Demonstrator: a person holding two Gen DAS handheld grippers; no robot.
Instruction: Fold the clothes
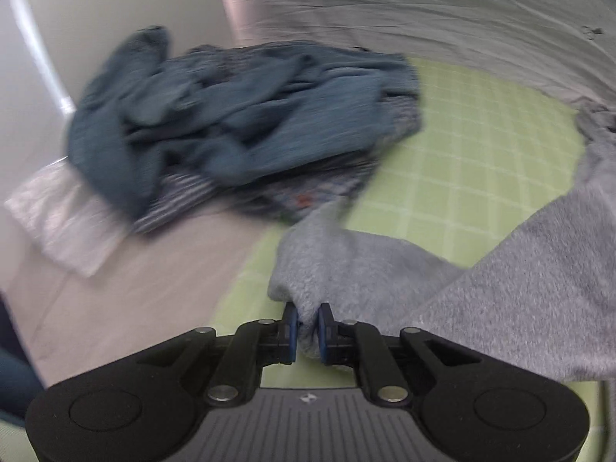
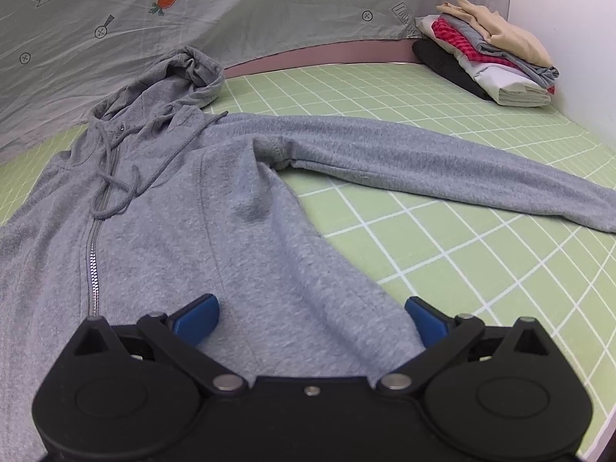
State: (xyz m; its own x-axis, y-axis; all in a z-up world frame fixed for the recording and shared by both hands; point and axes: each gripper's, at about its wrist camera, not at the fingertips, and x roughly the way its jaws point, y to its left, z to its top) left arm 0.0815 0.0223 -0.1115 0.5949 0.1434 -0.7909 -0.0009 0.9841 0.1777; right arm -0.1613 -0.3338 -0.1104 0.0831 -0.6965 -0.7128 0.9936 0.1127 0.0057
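Note:
A grey zip hoodie (image 2: 161,208) lies face up on the green grid mat (image 2: 442,254), hood toward the back and one sleeve (image 2: 423,161) stretched out to the right. My right gripper (image 2: 312,319) hovers open over the hoodie's lower right side, its blue pads spread wide with cloth beneath them. In the left wrist view my left gripper (image 1: 307,321) is shut on a fleecy grey fold of the hoodie (image 1: 346,265), its inner side showing, lifted off the mat (image 1: 462,161).
A heap of blue and striped clothes (image 1: 238,127) sits at the mat's left edge beside a clear plastic bag (image 1: 65,227). A stack of folded clothes (image 2: 489,50) stands at the back right corner. A grey printed sheet (image 2: 192,19) runs along the back.

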